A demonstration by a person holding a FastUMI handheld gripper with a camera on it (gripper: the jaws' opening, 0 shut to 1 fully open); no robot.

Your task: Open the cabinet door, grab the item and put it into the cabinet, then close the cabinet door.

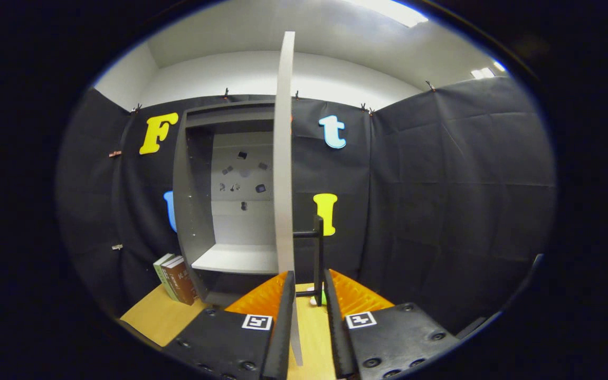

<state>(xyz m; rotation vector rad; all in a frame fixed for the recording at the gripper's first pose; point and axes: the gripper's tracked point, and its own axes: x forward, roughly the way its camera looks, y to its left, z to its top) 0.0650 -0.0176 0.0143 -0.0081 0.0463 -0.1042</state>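
The cabinet door is seen edge-on, swung out toward the camera, its thin edge rising at twelve o'clock from the tool and its lower end running down into the gap between the two fingers. The tool is set narrow, with the door edge and the dark bar handle both standing in the slot between the fingers; the handle is seen just to the three o'clock side of the door edge, joined to it by a short crosspiece. Whether either finger is actually pressed against the door or the handle cannot be told. Beyond the door, toward eleven o'clock from the tool, the cabinet is seen open, with a pale shelf inside and small dark marks scattered on its back panel. At ten o'clock from the tool, just beside the cabinet's outer wall, a few books are stood upright on the worktop. A small pale and green object is glimpsed on the worktop just ahead of the fingers, behind the foot of the handle, too hidden to be identified.
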